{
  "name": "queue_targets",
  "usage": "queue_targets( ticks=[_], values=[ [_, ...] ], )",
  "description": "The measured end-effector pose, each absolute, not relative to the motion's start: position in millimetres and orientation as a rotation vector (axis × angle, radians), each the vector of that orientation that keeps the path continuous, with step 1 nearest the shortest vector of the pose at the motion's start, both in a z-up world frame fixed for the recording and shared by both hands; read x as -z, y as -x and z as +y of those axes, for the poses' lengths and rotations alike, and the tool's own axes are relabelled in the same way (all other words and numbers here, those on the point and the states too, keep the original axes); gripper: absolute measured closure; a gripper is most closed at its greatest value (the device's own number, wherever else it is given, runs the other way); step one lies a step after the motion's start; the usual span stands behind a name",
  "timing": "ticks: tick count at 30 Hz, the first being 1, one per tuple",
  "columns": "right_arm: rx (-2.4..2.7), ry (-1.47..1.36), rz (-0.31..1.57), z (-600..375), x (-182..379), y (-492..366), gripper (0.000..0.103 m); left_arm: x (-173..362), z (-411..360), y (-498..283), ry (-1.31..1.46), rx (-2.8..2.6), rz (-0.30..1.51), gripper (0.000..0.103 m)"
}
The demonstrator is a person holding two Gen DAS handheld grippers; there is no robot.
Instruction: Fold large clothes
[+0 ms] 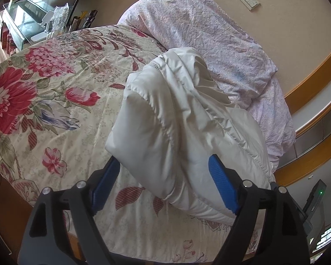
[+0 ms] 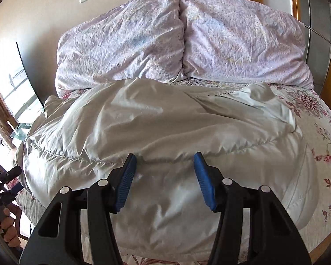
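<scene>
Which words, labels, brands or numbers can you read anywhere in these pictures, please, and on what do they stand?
None can be read.
Boxes and packets on the side cabinet: any print is too blurred to read.
Dark device with a green light: no legible marking.
White padded jacket: no label showing.

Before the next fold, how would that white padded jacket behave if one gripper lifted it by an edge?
The white padded jacket would probably sag and drape rather than hold shape: it already lies in soft creases on the floral bedspread. Its quilted puffiness suggests it is light for its bulk. The shell looks glossy, so it may slip between the open right gripper fingers unless a thick fold is pinched.
</scene>
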State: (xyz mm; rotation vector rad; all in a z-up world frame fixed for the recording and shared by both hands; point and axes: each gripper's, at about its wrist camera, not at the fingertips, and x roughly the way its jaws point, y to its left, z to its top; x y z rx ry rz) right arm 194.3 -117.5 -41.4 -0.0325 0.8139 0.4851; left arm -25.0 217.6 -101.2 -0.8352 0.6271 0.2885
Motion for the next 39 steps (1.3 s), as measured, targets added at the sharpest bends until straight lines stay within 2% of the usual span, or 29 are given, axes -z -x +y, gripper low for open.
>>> queue_targets(
  ticks=[14, 29, 34, 39],
  values=[
    [-0.412, 0.125, 0.858, -86.0, 85.7, -199.7, 0.044, 117.7, 223.6, 3.0, 0.931, -0.227, 0.638, 0.019],
    [-0.388, 0.122, 0.849, -82.7, 93.7, -197.6, 0.044, 125.2, 239.6, -3.4, 1.040, -0.221, 0.577, 0.020],
    [-0.388, 0.120, 0.847, -83.0, 93.8, -197.1, 0.044, 126.1, 244.4, -6.6, 1.073, -0.232, 0.560, 0.025],
    [-0.382, 0.119, 0.845, -83.0, 94.0, -196.7, 0.044, 131.4, 256.7, -3.8, 1.158, -0.214, 0.533, 0.036]
  ],
)
